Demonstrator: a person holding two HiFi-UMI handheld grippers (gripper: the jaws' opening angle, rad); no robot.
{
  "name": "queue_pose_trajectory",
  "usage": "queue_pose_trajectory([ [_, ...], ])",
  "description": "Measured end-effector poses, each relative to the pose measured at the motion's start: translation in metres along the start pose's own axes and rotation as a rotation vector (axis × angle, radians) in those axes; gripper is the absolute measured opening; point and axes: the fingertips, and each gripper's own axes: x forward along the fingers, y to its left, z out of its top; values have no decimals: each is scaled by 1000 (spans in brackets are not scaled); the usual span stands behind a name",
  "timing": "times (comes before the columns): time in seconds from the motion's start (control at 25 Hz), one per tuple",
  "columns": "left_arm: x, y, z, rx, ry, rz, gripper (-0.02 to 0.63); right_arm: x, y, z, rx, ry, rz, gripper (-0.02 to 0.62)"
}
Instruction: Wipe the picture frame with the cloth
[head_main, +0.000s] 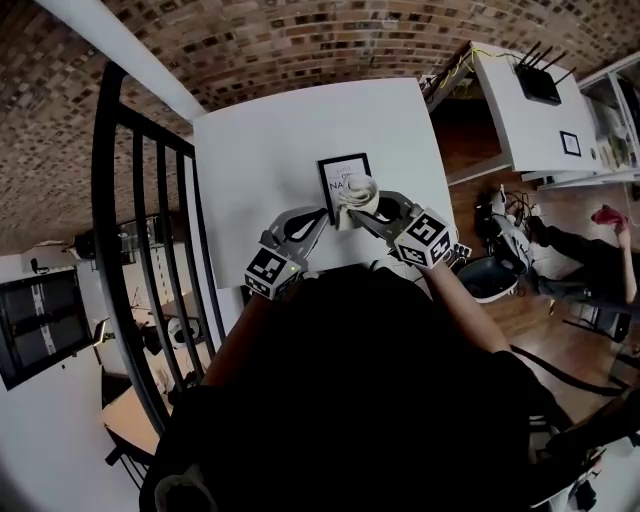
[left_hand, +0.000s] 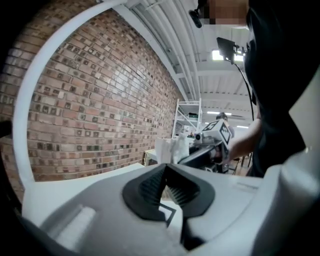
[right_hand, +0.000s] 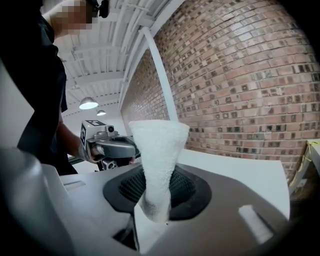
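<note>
White terry cloth (right_hand: 157, 150) is clamped in right claw (head_main: 366, 212) and held on black-rimmed picture frame (head_main: 338, 168), which is laid on white surface (head_main: 270, 150). Left claw (head_main: 316, 216), jaws together, is set at frame's lower-left corner. Wiping is judged underway; strokes across the frame are needed next.

Even indoor light, with a round white ceiling lamp (right_hand: 88, 103) glowing overhead. The white rectangular tabletop (head_main: 290, 150) was nearly washed out. Heavy fisheye bent the red brick wall (left_hand: 90, 100). The white terry cloth (right_hand: 157, 165) was sharp, the nearest foreground soft.
</note>
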Motion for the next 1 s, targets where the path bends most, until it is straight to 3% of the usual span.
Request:
queue_pose_trajectory([
  [0.28, -8, 19, -5, -34, -6, -1, 0, 30, -39, -25, 6, 125, -69, 109],
  [0.72, 7, 31, -13, -49, -17, 136, 0, 73, -104, -69, 1, 319, -29, 110],
  [1.0, 13, 25, -19, -76, -16, 188, 0, 112, -138, -103, 99, 450, -55, 110],
])
